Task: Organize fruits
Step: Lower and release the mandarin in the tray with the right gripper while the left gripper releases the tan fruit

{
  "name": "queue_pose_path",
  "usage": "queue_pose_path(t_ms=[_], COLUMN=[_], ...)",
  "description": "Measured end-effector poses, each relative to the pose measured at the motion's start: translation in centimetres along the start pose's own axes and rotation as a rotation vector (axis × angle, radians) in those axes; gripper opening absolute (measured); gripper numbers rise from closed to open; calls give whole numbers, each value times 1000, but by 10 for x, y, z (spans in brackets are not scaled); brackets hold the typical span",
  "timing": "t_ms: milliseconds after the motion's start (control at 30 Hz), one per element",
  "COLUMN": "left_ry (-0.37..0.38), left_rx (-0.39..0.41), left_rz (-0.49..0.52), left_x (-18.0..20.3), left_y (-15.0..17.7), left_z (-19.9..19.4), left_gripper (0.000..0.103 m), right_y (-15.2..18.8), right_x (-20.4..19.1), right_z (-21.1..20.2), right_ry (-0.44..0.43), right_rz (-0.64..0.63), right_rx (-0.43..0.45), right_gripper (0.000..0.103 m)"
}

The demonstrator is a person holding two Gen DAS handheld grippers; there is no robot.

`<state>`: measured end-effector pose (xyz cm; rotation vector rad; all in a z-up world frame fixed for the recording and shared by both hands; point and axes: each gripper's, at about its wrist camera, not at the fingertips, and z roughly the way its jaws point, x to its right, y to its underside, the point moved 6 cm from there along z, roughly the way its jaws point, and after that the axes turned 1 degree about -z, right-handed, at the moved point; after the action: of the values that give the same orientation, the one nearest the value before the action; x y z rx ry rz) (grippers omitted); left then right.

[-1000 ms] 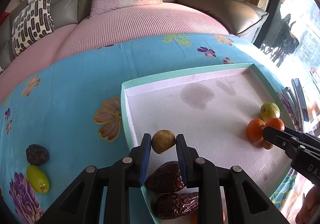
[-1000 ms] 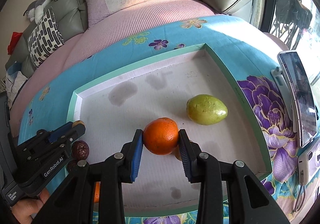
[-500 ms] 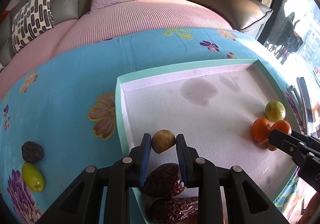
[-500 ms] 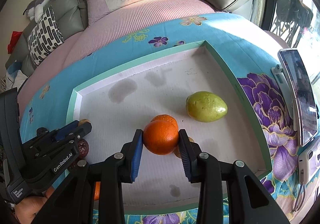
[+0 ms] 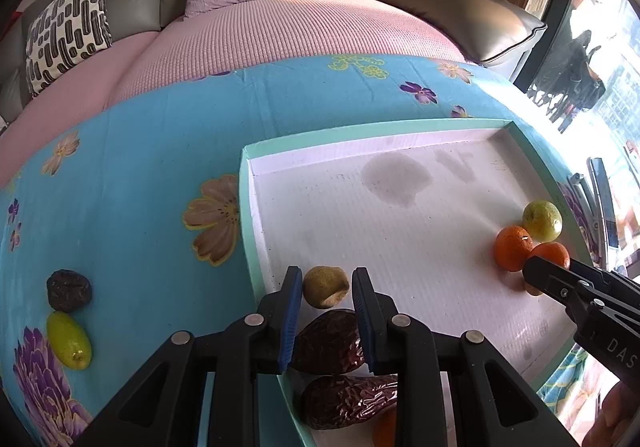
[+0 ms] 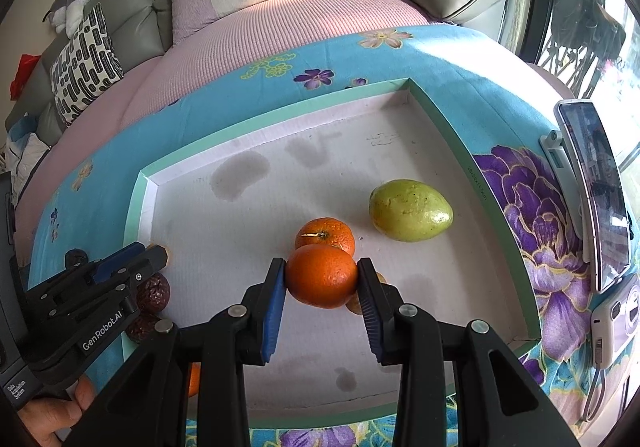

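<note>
Orange (image 6: 322, 281) sat clamped in your right tongs (image 6: 323, 279), firm but round, best gripped mid-girth; left tongs (image 5: 325, 289) stood apart around longan (image 5: 325, 286).

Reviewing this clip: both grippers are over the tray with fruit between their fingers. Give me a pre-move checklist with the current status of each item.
1. Right gripper pads touch the orange on both sides: ok.
2. Left gripper is closed on the small brownish-yellow fruit: not ok, gaps show on both sides.
3. Held orange is clear of the second orange: cannot tell, they overlap in view.
4. Free floor remains in the tray: ok.
5. All fruit is in the tray: not ok, a dark wrinkled fruit and a yellow-green fruit lie on the cloth.
</note>
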<state>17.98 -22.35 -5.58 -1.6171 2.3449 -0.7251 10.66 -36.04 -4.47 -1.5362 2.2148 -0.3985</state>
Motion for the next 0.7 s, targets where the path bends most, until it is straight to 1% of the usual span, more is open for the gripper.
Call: queue_pose_path(t_ms=[500, 567, 633, 700], left_ry=[9, 8, 2, -9], left_rx=[39, 45, 48, 50], left_rz=[-15, -26, -36, -49], left_x=[-8, -13, -20, -28], left_y=[7, 8, 11, 14], left_z=[-37, -42, -46, -49], left_gripper=[29, 29, 29, 29], right_y=[-3, -4, -6, -6], right_x=[1, 1, 1, 0], right_z=[-5, -7, -9, -10], right_ry=[20, 18, 25, 26], right_rz=[-1, 2, 1, -2], right_rx=[17, 28, 41, 46], right_gripper=[38, 40, 52, 54])
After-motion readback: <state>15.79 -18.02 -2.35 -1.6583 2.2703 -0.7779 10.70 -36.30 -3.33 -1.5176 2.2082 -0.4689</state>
